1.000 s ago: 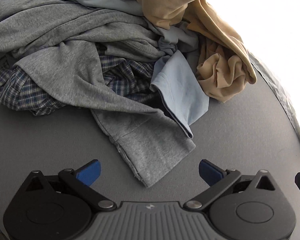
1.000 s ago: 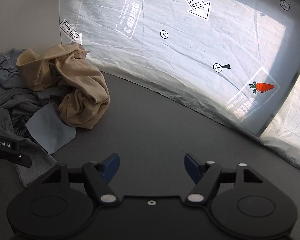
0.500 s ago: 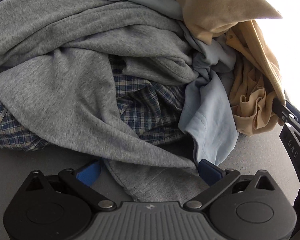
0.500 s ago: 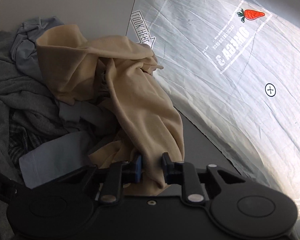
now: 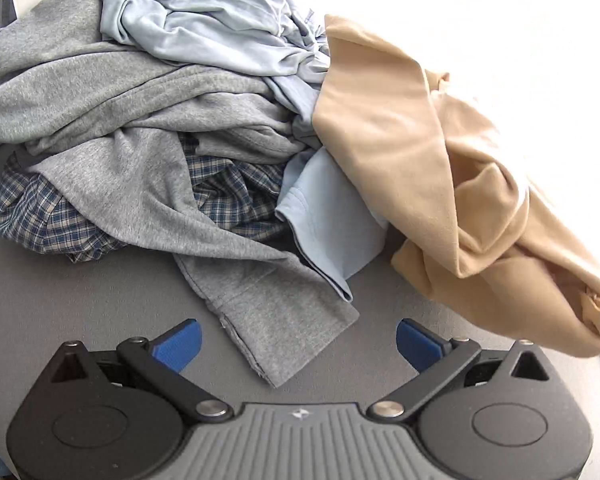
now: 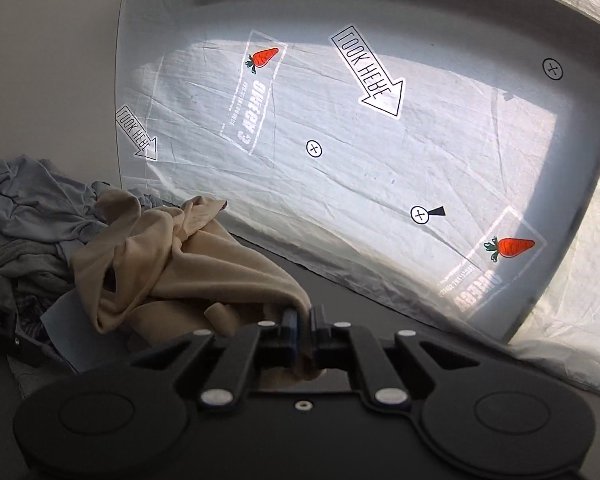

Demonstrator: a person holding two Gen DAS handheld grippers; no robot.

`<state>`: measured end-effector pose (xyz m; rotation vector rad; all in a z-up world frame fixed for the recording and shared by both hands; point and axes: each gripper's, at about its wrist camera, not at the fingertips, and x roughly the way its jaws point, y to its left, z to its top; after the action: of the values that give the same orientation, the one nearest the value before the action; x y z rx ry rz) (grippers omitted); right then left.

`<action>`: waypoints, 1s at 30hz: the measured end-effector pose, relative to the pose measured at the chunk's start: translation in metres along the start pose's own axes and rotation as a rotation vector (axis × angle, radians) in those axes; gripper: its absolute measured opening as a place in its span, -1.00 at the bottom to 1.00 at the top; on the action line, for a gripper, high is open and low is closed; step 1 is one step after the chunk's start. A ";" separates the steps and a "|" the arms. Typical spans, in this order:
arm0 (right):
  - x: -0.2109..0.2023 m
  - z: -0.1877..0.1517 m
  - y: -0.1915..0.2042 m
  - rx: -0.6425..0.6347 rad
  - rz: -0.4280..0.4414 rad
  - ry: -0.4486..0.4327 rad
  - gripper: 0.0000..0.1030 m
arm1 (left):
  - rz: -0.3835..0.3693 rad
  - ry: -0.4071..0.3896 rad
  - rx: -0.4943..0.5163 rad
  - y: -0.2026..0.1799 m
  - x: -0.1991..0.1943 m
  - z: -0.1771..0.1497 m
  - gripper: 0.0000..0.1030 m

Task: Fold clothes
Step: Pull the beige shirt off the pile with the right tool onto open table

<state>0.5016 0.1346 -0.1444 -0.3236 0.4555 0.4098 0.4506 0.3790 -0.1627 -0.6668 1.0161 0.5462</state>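
Observation:
A pile of clothes lies on the grey table [image 5: 80, 300]: a tan garment [image 5: 412, 152], a grey sweatshirt [image 5: 132, 120], a pale blue shirt [image 5: 204, 20] and a blue checked shirt [image 5: 40, 216]. My right gripper [image 6: 304, 328] is shut on an edge of the tan garment [image 6: 204, 264], which stretches from the pile toward it. My left gripper [image 5: 298, 342] is open just in front of the pile, with the grey sweatshirt's hem [image 5: 284, 328] lying between its blue fingertips [image 5: 178, 342], untouched.
A white printed sheet [image 6: 360, 168] with carrots and arrows covers the surface behind and to the right of the pile. A pale wall [image 6: 48, 60] stands at the left. Bare grey table [image 6: 380, 312] lies between the pile and the sheet.
My right gripper shut fully on the tan garment and pulled it back and rightward, off the pile. My left gripper drew back from the pile and stayed open.

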 end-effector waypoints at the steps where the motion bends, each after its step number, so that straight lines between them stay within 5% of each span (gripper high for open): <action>1: -0.016 -0.011 -0.012 -0.006 -0.034 0.012 -0.89 | -0.008 -0.009 0.015 -0.007 -0.008 -0.010 0.98; 9: -0.157 -0.147 -0.144 0.161 -0.381 0.265 -0.91 | -0.097 0.013 0.120 -0.041 -0.055 -0.114 0.98; 14: -0.217 -0.205 -0.202 0.325 -0.495 0.394 -0.88 | -0.152 0.054 0.187 -0.074 -0.071 -0.175 0.98; 17: -0.229 -0.208 -0.206 0.308 -0.472 0.361 -0.82 | -0.185 0.079 0.228 -0.093 -0.081 -0.211 0.98; 20: -0.234 -0.195 -0.202 0.264 -0.423 0.281 -0.56 | -0.199 0.087 0.252 -0.104 -0.088 -0.229 0.98; 27: -0.201 -0.173 -0.209 0.471 -0.084 0.219 -0.38 | -0.204 0.036 0.295 -0.119 -0.099 -0.236 0.98; 30: -0.173 -0.172 -0.204 0.482 -0.015 0.242 -0.28 | -0.204 0.014 0.293 -0.125 -0.095 -0.225 0.98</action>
<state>0.3897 -0.1627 -0.1641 0.0934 0.7690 0.2350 0.3647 0.1200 -0.1281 -0.5060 1.0033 0.2086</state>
